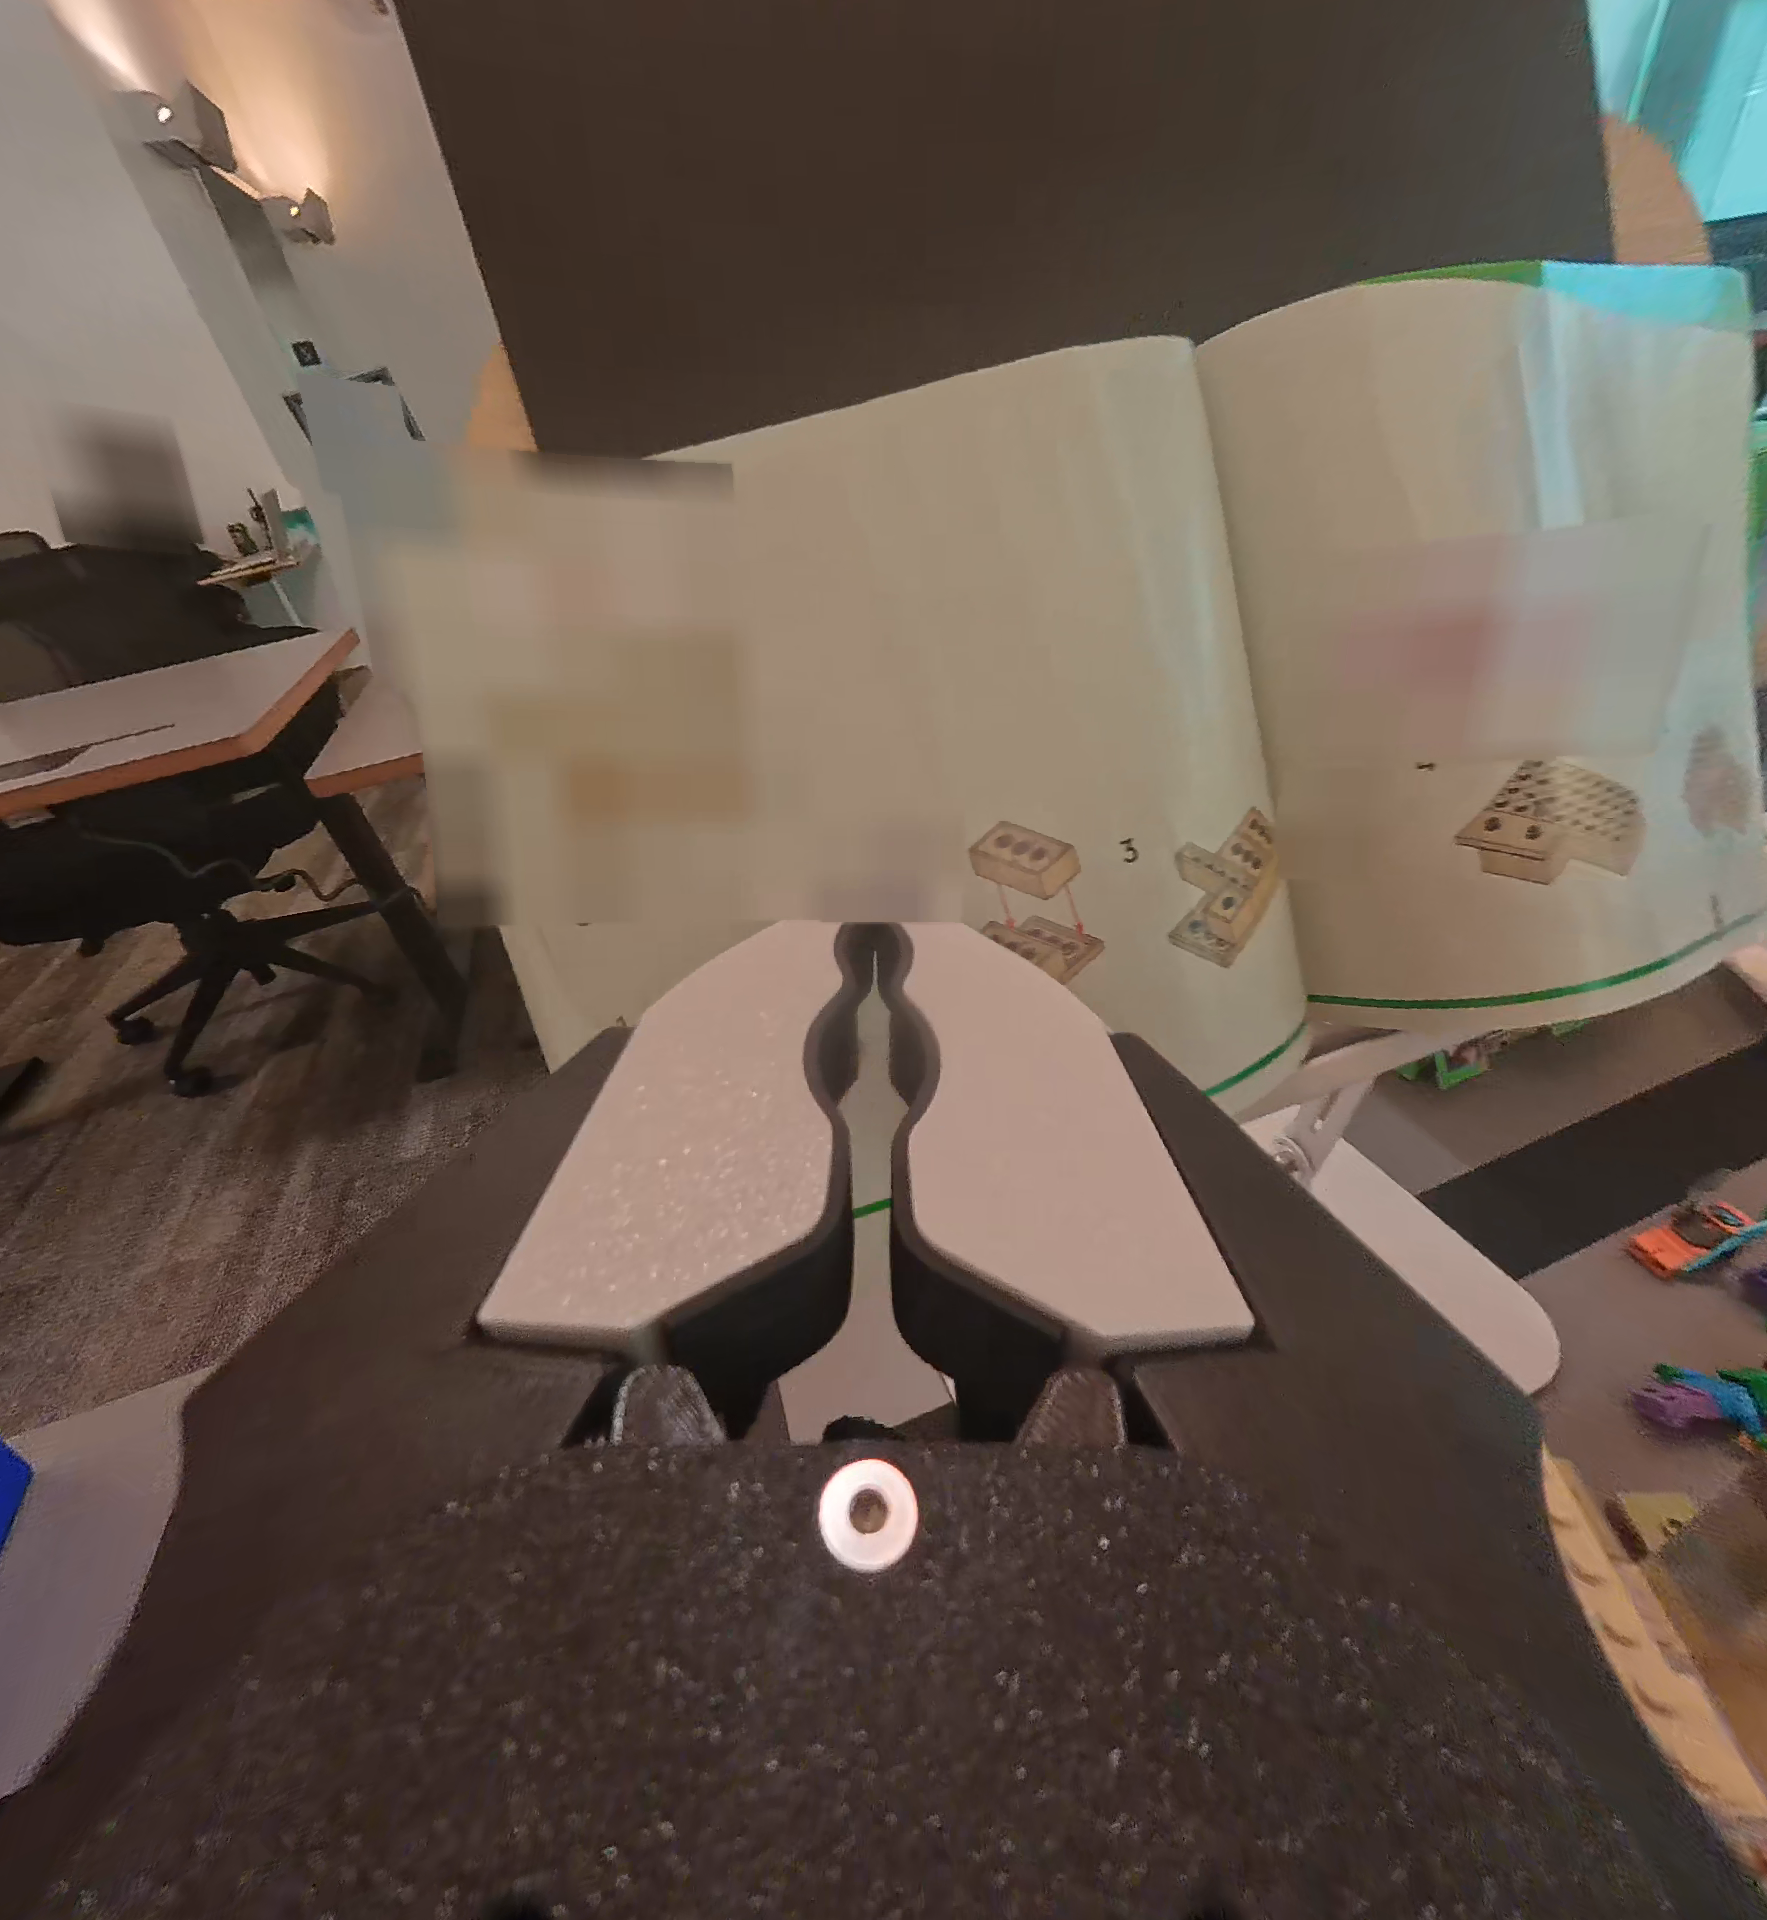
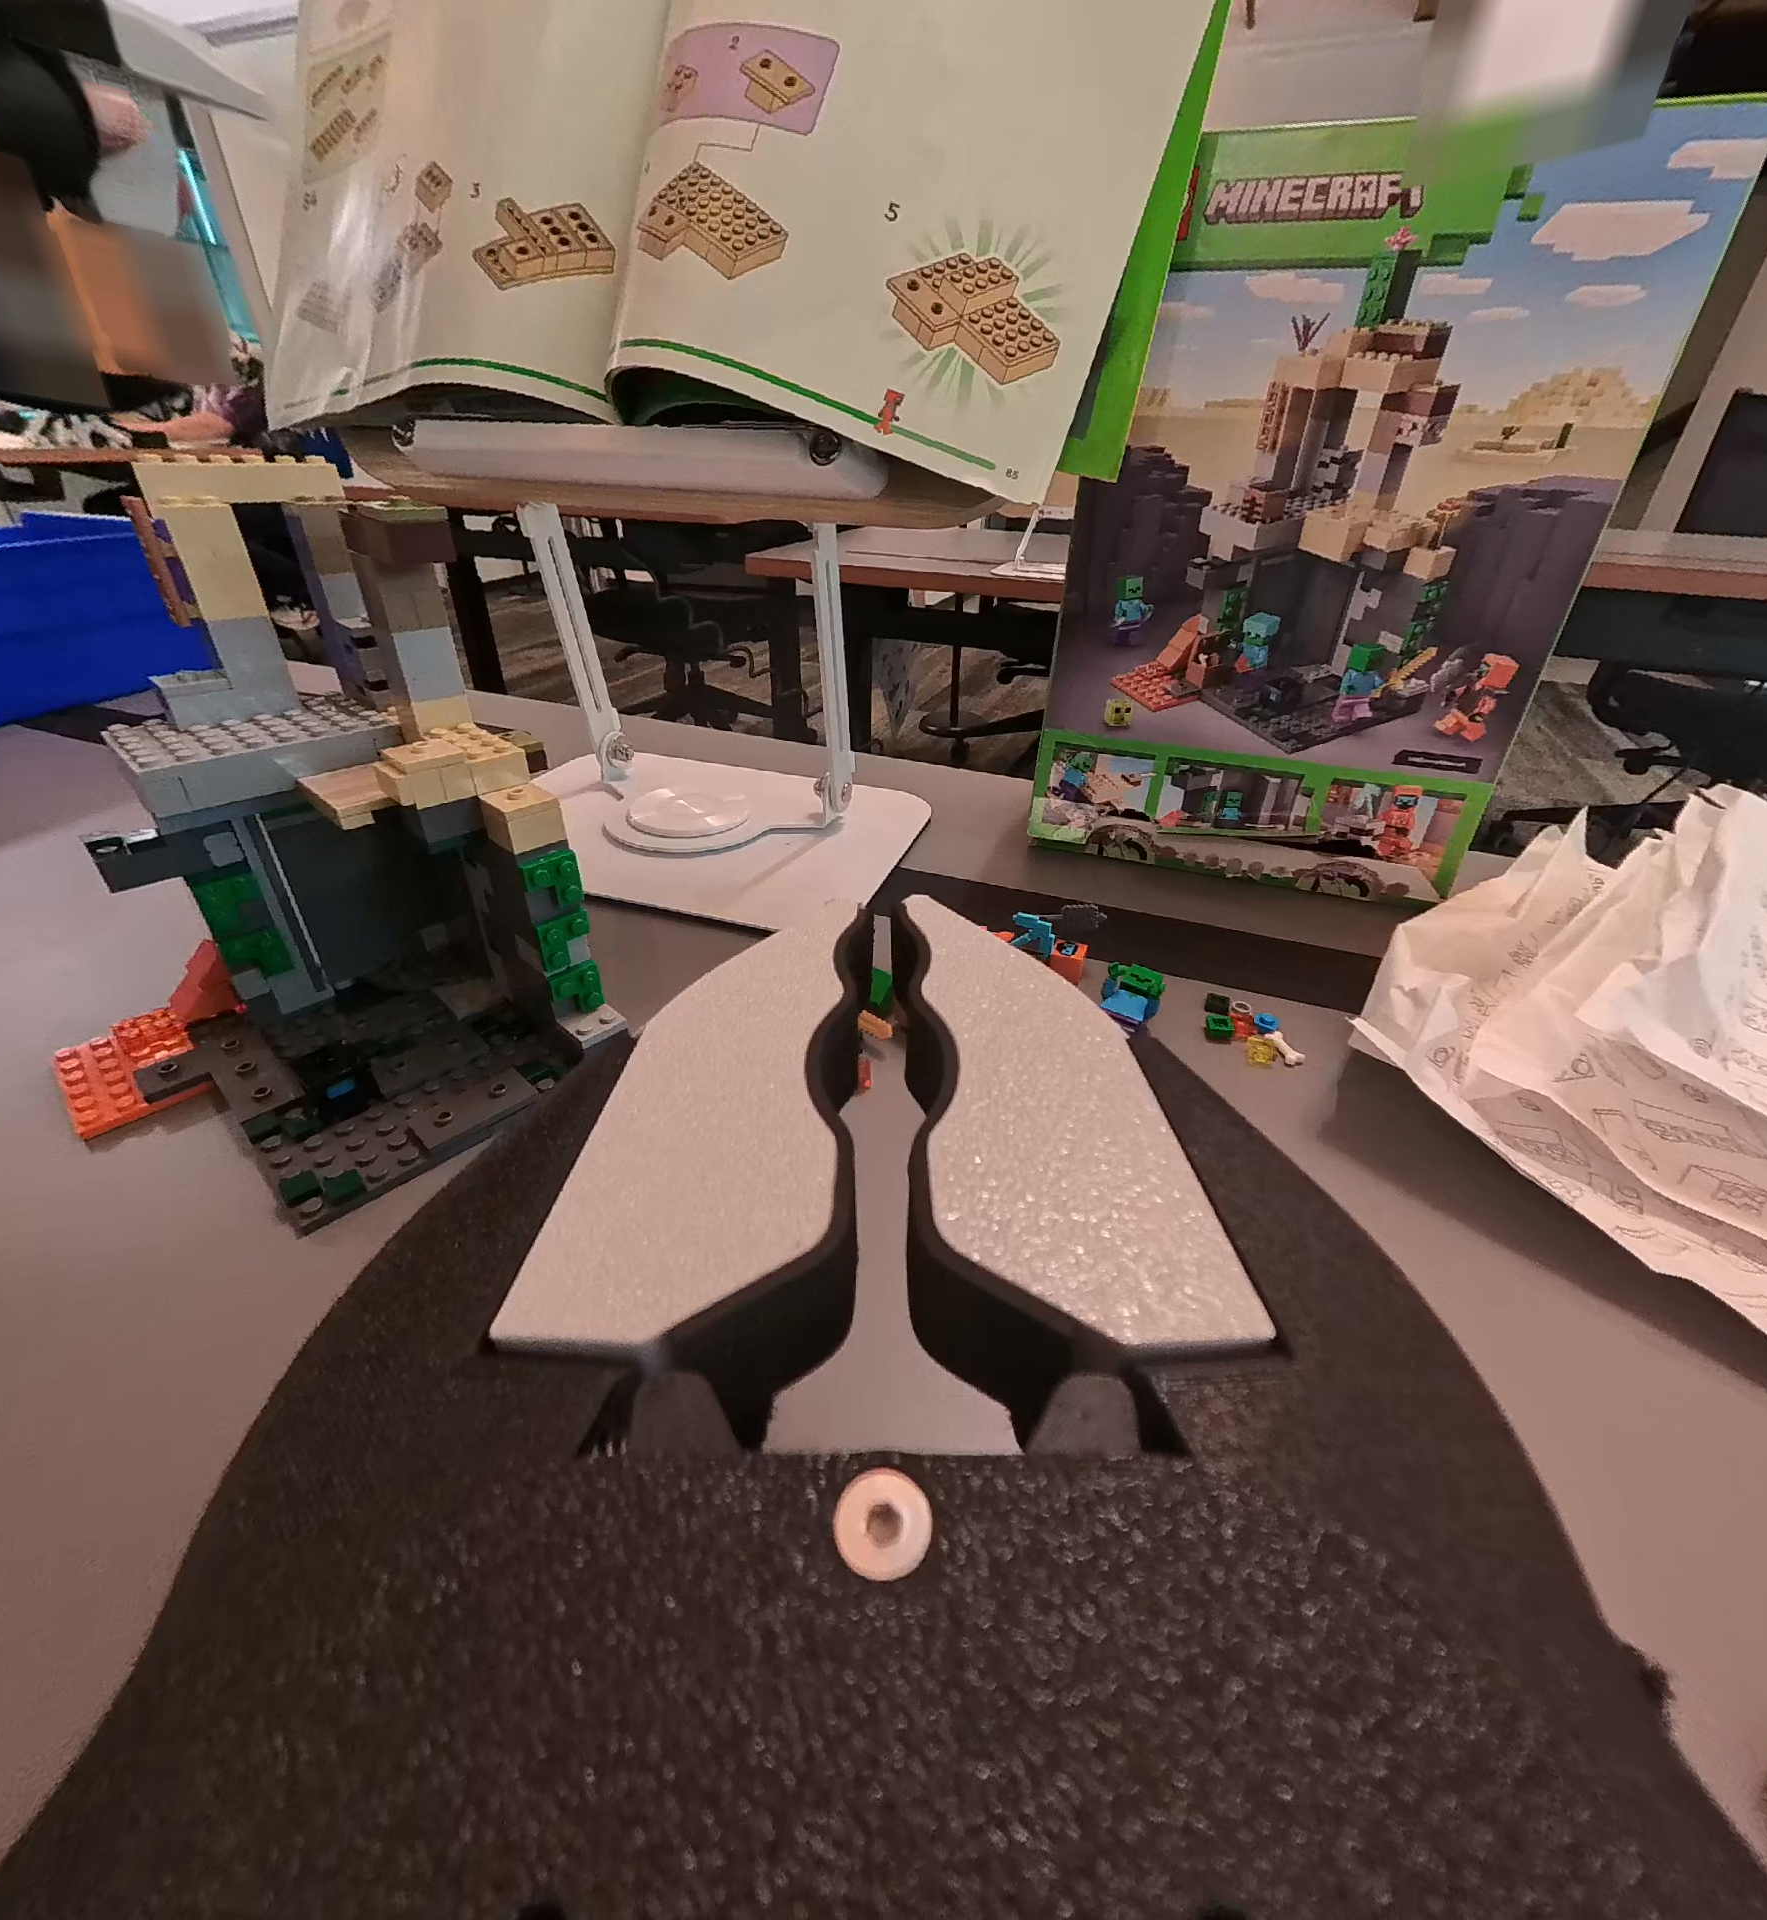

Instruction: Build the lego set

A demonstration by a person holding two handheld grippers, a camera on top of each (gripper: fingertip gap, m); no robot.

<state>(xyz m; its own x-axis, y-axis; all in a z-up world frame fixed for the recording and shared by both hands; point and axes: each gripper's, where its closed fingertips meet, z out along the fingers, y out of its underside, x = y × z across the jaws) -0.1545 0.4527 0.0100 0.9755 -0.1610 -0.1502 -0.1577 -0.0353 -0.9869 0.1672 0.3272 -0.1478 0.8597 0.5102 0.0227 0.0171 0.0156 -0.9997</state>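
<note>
Both pairs of jaws are nearly closed with nothing between them: the left gripper (image 1: 874, 961) has its tips almost meeting, and the right gripper (image 2: 881, 914) shows only a thin slit at its tips. In the left wrist view the left gripper is raised and points at the open instruction booklet (image 1: 1014, 644), which stands on a white stand (image 1: 1419, 1268) over the grey table (image 1: 1606, 1101); the view is smeared, but loose coloured pieces (image 1: 1752, 1309) show low on the right. In the right wrist view the right gripper hangs low over the table (image 2: 110, 1299), pointing toward a scatter of small loose pieces (image 2: 1243, 1023) and a little green and blue figure (image 2: 1133, 992) that lie just beyond its tips. The half-built lego model (image 2: 339, 831) stands on the table to the left of the gripper, apart from it: a dark base plate with an orange corner, grey and green walls, and tan bricks rising into a tall frame. Behind, the booklet (image 2: 827, 208) rests open on its stand (image 2: 744, 821), and the set's box (image 2: 1378, 520) stands upright to the right of it. Crumpled white paper bags (image 2: 1637, 1039) lie at the right edge, and a blue bin (image 2: 37, 613) sits far left.
</note>
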